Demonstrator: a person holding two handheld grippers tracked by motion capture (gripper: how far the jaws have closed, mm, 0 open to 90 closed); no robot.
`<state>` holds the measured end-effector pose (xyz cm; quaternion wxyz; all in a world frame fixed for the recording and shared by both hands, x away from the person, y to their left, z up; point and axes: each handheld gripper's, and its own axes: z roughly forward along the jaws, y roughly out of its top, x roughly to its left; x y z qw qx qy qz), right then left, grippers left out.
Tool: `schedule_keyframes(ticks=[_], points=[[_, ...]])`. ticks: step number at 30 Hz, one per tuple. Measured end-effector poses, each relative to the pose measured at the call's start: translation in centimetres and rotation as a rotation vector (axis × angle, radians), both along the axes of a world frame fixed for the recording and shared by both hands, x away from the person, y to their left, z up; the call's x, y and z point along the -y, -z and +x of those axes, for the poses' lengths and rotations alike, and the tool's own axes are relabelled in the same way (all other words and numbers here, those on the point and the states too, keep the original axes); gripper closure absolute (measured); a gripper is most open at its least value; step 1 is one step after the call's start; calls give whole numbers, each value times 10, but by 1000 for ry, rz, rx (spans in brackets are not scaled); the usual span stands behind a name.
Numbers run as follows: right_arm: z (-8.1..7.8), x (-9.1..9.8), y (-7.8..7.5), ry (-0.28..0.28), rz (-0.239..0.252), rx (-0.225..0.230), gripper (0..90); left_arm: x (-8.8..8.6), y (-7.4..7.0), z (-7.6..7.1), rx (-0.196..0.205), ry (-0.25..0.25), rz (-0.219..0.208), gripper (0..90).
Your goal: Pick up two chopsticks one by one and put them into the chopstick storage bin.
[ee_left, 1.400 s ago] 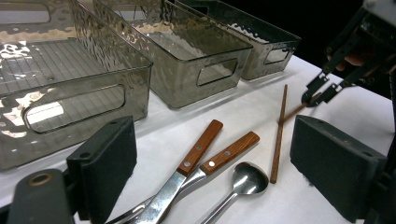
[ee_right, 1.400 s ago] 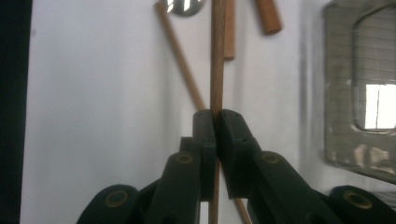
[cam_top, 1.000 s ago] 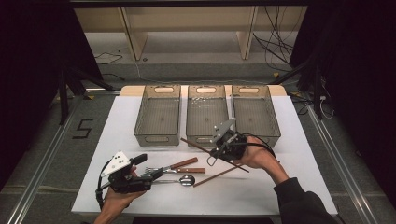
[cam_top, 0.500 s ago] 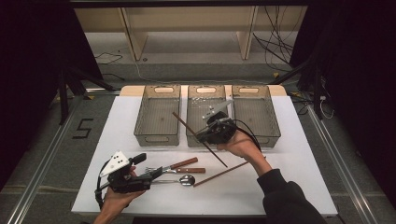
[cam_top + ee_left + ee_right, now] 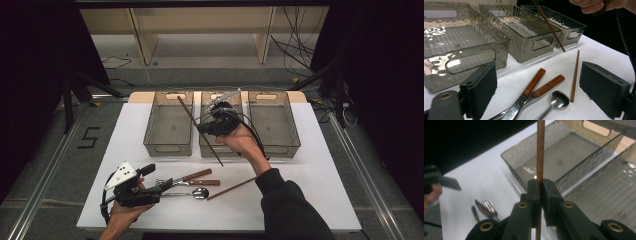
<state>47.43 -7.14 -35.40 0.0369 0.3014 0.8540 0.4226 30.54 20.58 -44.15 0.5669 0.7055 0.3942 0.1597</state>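
Observation:
My right gripper (image 5: 202, 131) is shut on a brown chopstick (image 5: 192, 118) and holds it tilted in the air over the front of the middle clear bin (image 5: 209, 152). In the right gripper view, the pads (image 5: 534, 192) pinch the chopstick (image 5: 540, 150) near its middle. My left gripper (image 5: 161, 190) rests open near the table's front left. Its jaws (image 5: 541, 95) stand wide, with a wooden-handled knife (image 5: 534, 82), a fork (image 5: 549, 85) and a spoon (image 5: 557, 100) lying between them, untouched. A second chopstick (image 5: 231, 188) lies on the white table to the right of the spoon (image 5: 192, 193).
Three clear grey bins stand in a row at the back: left (image 5: 169, 145), middle and right (image 5: 275, 147). The left bin (image 5: 564, 157) is empty. Cables trail from both grippers. The white table (image 5: 320, 190) has dark floor on all sides.
My right gripper has carried the chopstick up and away from the cutlery, from low over the table to above the middle bin. The left gripper has not moved.

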Motion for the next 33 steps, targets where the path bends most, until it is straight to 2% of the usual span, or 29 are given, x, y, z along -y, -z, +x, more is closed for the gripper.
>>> schedule_keyframes(ticks=[12, 19, 28, 33], points=[[25, -18, -8, 87, 75, -6, 854, 0, 0, 0, 5, 0, 7, 140], [40, -32, -14, 129, 119, -12, 854, -1, 0, 0, 5, -1, -3, 139], [54, -48, -16, 172, 152, -19, 854, -1, 0, 0, 4, 3, -6, 139], [61, -56, -15, 194, 155, -15, 854, -1, -1, 0, 4, 3, -6, 139]])
